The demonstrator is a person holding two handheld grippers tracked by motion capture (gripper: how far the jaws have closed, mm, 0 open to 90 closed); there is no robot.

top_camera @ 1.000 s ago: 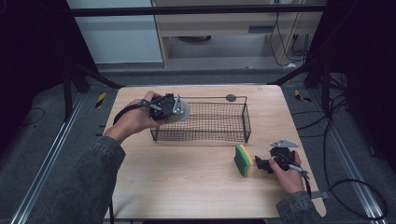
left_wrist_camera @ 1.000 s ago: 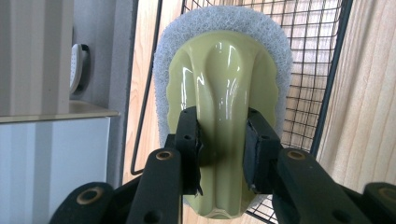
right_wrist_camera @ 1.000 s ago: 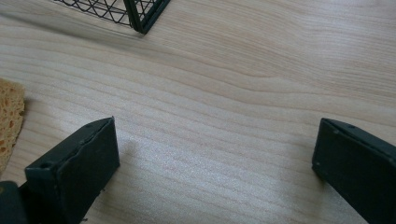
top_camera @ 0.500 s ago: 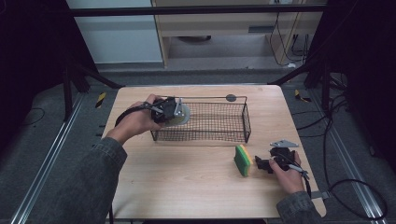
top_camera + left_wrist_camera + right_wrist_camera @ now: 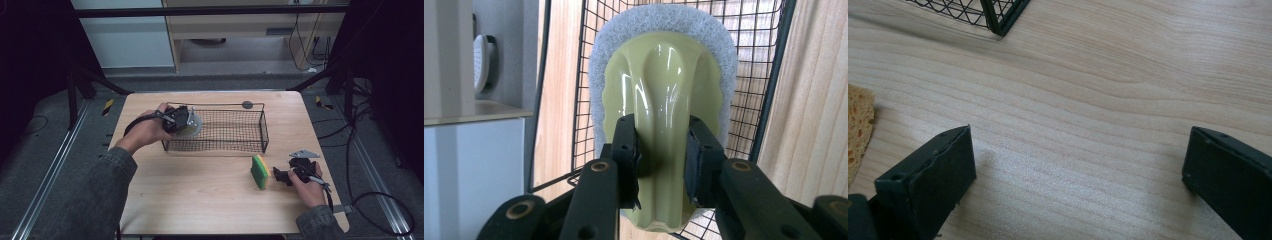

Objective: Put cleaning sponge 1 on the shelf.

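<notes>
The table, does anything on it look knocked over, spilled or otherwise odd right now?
Nothing stands out. The wire basket sits upright on the table, the green and yellow sponge lies beside the open right gripper, and the left gripper squarely clamps the handle of a green scrubbing pad at the basket's end.

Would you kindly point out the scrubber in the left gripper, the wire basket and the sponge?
scrubber [image 5: 664,90], left gripper view, on its glossy green handle.
wire basket [image 5: 263,125], high view, on its right end wall.
sponge [image 5: 259,171], high view, on its green top face.
</notes>
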